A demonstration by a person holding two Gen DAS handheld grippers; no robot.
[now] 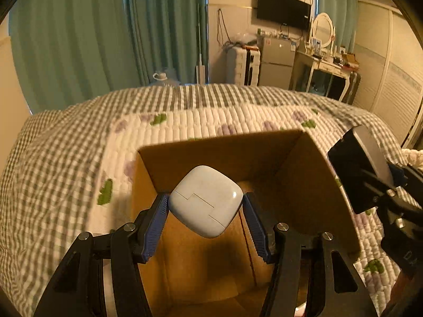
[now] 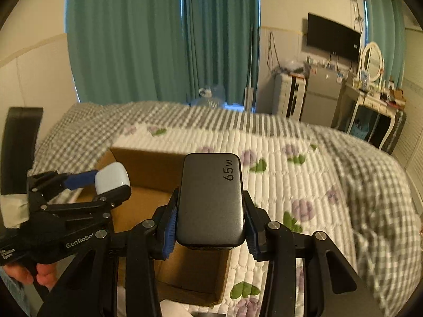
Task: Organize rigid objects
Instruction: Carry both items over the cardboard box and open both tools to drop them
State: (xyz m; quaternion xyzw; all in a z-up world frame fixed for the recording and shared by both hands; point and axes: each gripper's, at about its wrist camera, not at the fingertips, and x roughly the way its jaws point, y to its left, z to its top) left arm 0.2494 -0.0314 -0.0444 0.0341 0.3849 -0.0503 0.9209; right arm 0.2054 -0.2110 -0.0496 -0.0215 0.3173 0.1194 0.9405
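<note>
You're hovering over the cardboard box (image 1: 304, 185) on the bed (image 1: 66, 158), lower centre. Your right tongs (image 2: 210, 220) are clamping the grey charger (image 2: 211, 200) above its rim; your left tongs (image 1: 206, 211) are pinching the pale blue case (image 1: 206, 200) by its corners, so it could twist free.

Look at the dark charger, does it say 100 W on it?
No, the charger held between the right gripper's fingers shows "65 W" printed near its top corner.
</note>
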